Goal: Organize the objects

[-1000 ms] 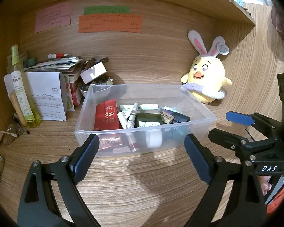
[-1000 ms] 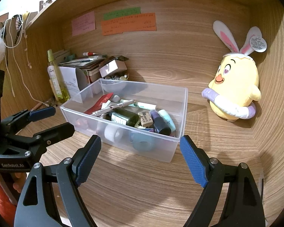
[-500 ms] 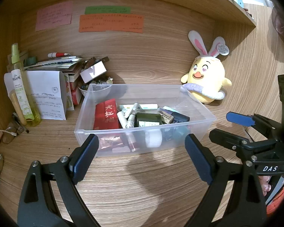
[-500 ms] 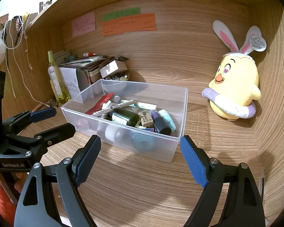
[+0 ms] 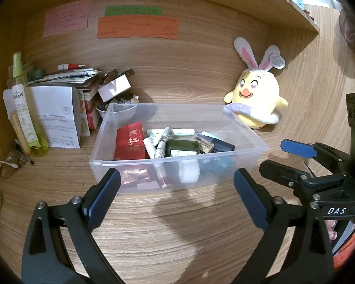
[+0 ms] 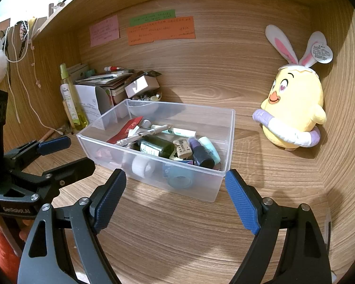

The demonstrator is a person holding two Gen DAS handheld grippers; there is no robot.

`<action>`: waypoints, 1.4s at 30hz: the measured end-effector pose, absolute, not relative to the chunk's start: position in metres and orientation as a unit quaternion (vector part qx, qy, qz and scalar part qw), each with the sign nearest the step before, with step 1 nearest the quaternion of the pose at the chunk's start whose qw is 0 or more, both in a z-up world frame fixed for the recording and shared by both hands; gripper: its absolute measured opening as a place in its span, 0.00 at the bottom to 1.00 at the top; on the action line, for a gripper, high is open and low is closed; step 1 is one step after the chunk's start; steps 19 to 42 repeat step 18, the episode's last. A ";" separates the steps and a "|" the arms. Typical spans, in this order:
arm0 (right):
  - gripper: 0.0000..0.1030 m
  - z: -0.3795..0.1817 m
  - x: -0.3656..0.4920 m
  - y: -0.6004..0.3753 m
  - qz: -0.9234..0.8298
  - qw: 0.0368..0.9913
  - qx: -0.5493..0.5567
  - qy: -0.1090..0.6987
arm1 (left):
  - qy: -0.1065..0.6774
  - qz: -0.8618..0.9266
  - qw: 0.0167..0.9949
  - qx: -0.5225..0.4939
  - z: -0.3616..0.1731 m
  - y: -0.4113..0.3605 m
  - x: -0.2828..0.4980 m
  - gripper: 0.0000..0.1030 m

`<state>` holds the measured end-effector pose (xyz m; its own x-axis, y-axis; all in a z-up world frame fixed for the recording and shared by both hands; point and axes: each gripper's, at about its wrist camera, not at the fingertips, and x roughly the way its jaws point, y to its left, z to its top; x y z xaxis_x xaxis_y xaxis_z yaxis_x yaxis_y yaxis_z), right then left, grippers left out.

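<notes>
**Two open grippers in front of a clear bin of small items**

A clear rectangular plastic bin (image 5: 177, 165) sits on the wood-grain worktop (image 5: 153, 232), filled with small things: a red packet with gold characters (image 5: 129, 144), a dark green bottle (image 5: 182, 147), white tubes and tape rolls. The left gripper (image 5: 175, 198) hangs just in front of the bin's near wall, jaws wide apart, holding nothing. The right gripper (image 6: 175, 196) sits near the bin's near right corner, jaws likewise spread and empty. A yellow plush chick with rabbit ears (image 6: 293, 108) stands far right, apart from the bin. Papers and a yellow-green spray bottle (image 5: 23, 108) crowd the far left.
</notes>
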<state>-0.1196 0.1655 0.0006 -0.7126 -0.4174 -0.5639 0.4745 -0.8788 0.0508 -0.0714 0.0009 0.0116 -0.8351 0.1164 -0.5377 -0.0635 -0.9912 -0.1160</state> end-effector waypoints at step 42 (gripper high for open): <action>0.81 0.000 -0.114 0.161 -0.924 0.241 0.294 0.046 | -0.045 0.955 0.058 -0.286 0.013 0.003 -0.072 0.95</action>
